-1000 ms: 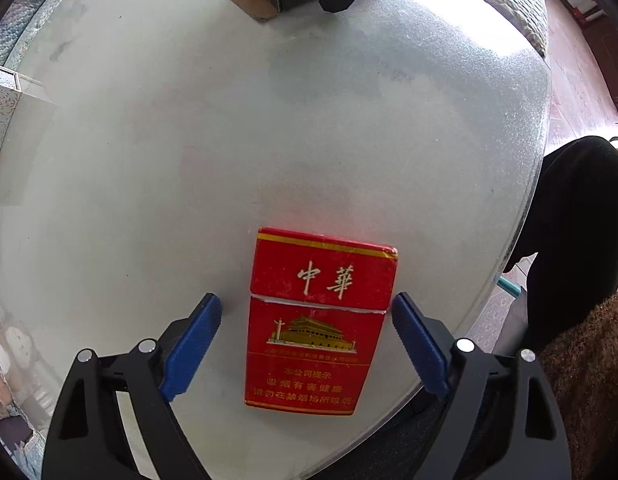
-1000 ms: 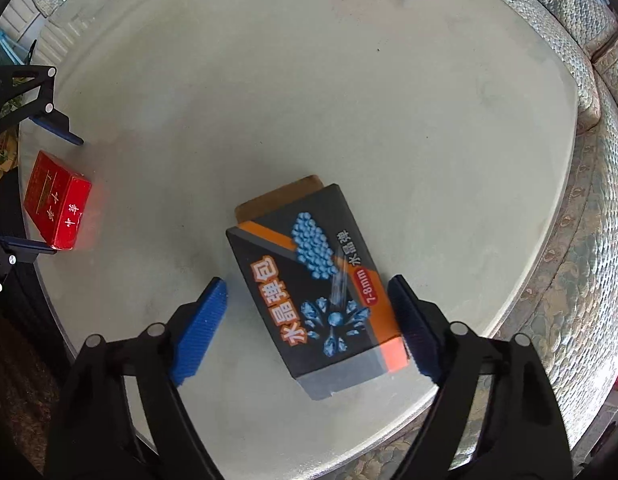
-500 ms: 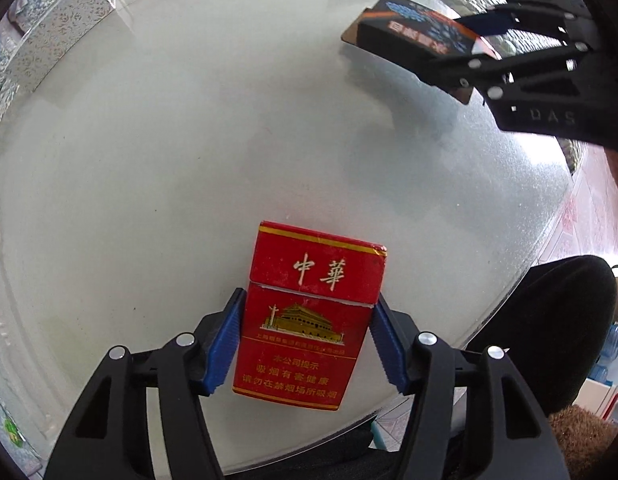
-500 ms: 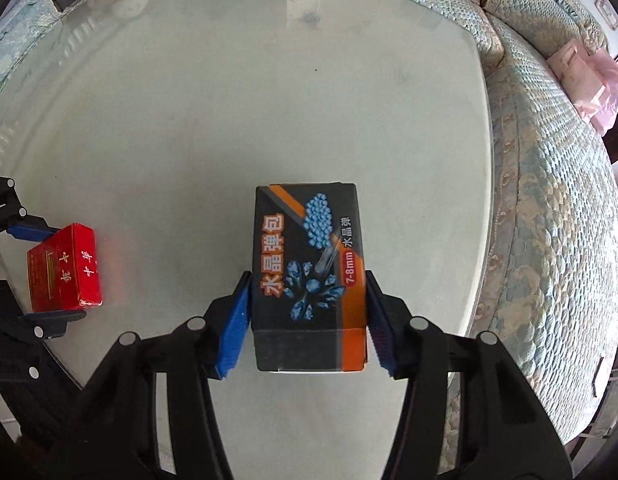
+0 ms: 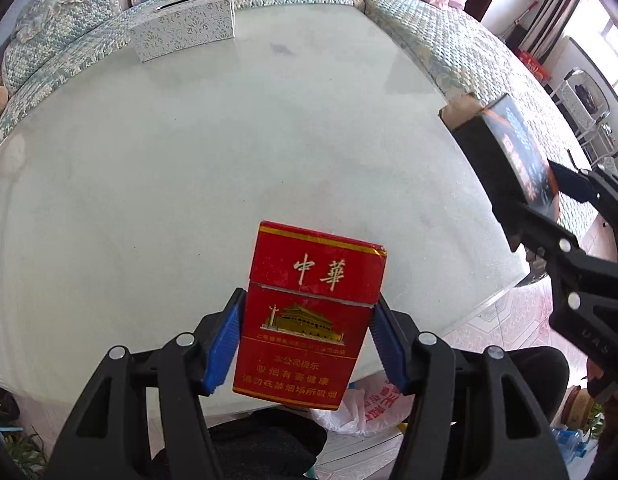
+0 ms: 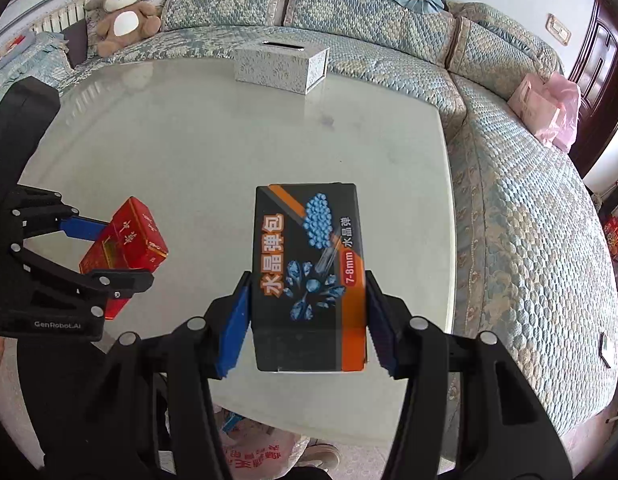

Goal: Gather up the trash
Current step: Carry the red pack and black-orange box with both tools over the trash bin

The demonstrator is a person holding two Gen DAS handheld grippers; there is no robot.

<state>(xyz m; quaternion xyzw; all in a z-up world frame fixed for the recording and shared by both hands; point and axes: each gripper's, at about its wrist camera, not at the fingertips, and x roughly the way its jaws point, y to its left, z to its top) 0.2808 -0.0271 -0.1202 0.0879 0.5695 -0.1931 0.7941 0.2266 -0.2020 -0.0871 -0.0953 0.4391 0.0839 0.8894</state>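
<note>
Cigarette pack [image 5: 309, 316], red, clamped btwn blue pads of left gripper [image 5: 307, 340], held above glass table [image 5: 189, 160]. Right gripper [image 6: 307, 320] grips black gel-ball box [image 6: 309, 272], also off the table. White plastic bag [image 6: 261, 454] below table edge.

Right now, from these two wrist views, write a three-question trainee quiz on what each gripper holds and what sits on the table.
1. True or false: the left gripper is shut on the red cigarette pack.
2. The right gripper holds: A) the white tissue box; B) the black box; C) nothing.
3. Fill in: the plastic bag shows below the table's ____ edge.

Key: 1 true; 2 B; 3 near.
</note>
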